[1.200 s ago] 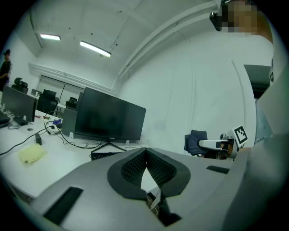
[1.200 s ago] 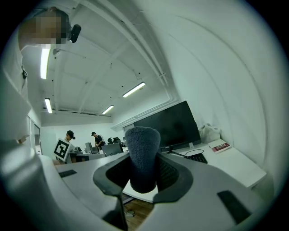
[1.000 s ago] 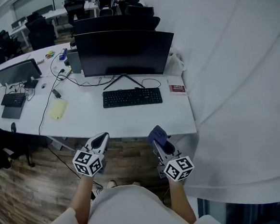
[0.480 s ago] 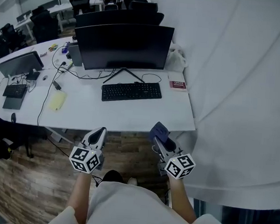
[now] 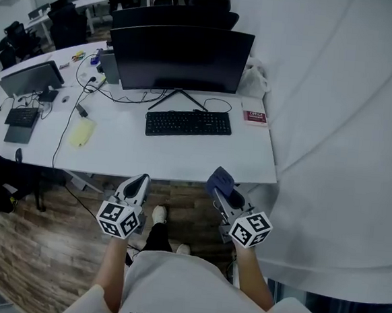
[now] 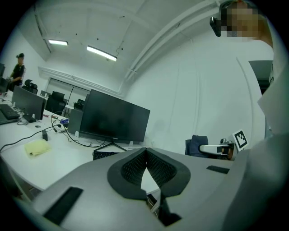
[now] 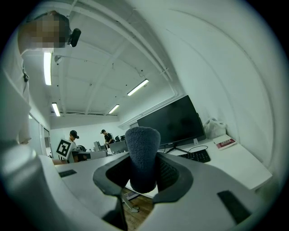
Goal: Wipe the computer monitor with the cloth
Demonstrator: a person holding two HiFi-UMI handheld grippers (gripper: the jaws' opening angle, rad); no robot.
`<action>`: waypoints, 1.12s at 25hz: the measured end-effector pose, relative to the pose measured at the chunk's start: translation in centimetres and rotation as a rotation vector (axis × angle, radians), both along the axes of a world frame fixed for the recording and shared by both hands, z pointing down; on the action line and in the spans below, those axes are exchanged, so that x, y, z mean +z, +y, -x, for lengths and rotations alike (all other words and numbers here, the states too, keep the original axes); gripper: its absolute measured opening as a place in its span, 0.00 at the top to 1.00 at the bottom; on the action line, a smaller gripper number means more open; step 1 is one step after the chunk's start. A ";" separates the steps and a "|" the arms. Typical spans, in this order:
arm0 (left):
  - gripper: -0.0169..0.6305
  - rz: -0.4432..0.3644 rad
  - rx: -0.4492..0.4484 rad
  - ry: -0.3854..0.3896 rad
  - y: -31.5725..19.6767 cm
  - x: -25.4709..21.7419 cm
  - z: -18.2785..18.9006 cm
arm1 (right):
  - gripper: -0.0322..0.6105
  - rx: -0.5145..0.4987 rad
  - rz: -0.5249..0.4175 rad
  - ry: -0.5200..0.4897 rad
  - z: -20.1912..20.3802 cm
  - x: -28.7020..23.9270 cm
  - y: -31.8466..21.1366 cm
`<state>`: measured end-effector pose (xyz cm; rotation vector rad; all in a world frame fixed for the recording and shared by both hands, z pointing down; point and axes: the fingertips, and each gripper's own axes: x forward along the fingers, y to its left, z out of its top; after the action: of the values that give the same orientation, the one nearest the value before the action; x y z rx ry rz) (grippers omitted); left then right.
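The dark computer monitor (image 5: 180,57) stands at the back of the white desk (image 5: 182,161), behind a black keyboard (image 5: 188,123). Both grippers hang in front of the desk's near edge, over the wooden floor. My right gripper (image 5: 222,188) is shut on a dark blue cloth (image 5: 219,180), which stands up out of the jaws in the right gripper view (image 7: 142,153). My left gripper (image 5: 140,180) is shut with nothing in it, its fingertips (image 6: 135,163) meeting. The monitor (image 6: 115,119) is well beyond it, and it also shows ahead in the right gripper view (image 7: 174,122).
A yellow pad (image 5: 81,133), cables, a red-and-white booklet (image 5: 255,116) and a white bag (image 5: 256,79) lie on the desk. A second monitor (image 5: 32,79) and keyboard sit at the left. A white curtain (image 5: 340,130) hangs on the right. Office chairs and people are farther back.
Both grippers keep about the same pose before the desk. The view has shifted a little, and the person's feet have moved on the floor.
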<state>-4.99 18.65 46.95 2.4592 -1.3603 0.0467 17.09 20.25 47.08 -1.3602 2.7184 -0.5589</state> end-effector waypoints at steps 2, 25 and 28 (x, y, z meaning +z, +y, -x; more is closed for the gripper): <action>0.96 0.005 0.010 -0.001 -0.8 0.4 -0.1 | 0.74 -0.005 -0.001 0.006 0.4 0.2 -0.8; 0.96 0.014 0.142 -0.028 -20.4 1.6 4.0 | 0.74 0.071 0.042 0.032 7.0 0.9 -18.7; 0.96 0.022 0.173 -0.023 -22.7 2.1 4.6 | 0.74 0.094 0.050 0.035 8.2 1.1 -20.8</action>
<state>-9.57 -4.06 49.01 2.5590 -1.1463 0.1300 8.92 -0.53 48.21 -1.5147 2.6672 -0.6060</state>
